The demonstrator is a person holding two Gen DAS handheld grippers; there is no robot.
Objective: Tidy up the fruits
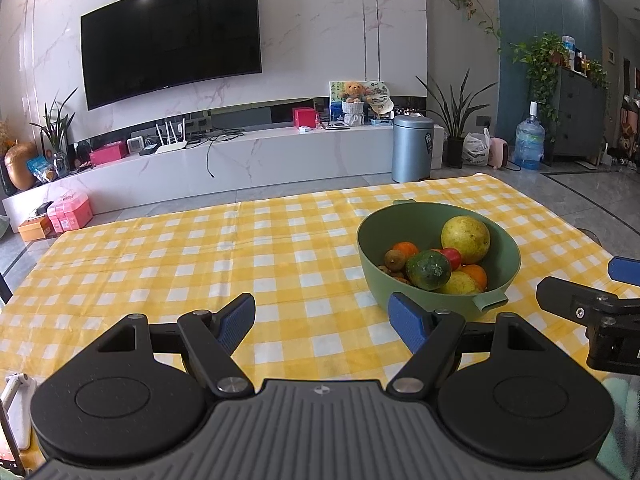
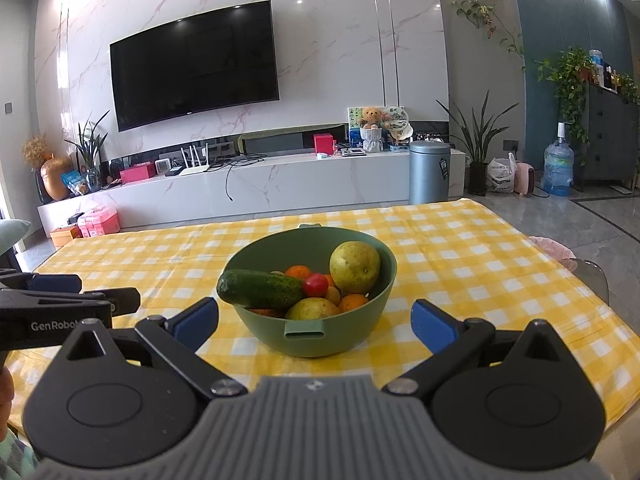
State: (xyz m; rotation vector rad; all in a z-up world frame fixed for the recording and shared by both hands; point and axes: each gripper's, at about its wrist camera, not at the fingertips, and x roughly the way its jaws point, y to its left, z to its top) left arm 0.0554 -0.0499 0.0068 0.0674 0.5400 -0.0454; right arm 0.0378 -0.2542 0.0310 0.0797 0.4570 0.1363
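Just ahead of both wide-open jaws, fruit bowl [image 2: 310, 330] (nothing gripped, right gripper [image 2: 316, 322] nearer)

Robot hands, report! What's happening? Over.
Left gripper open, empty. Right gripper open, empty. Fruit heaped in round green plastic bowl. Nothing blocking.

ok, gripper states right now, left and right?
Left gripper: open, holding nothing, over the tablecloth.
Right gripper: open, holding nothing, facing the green bowl.
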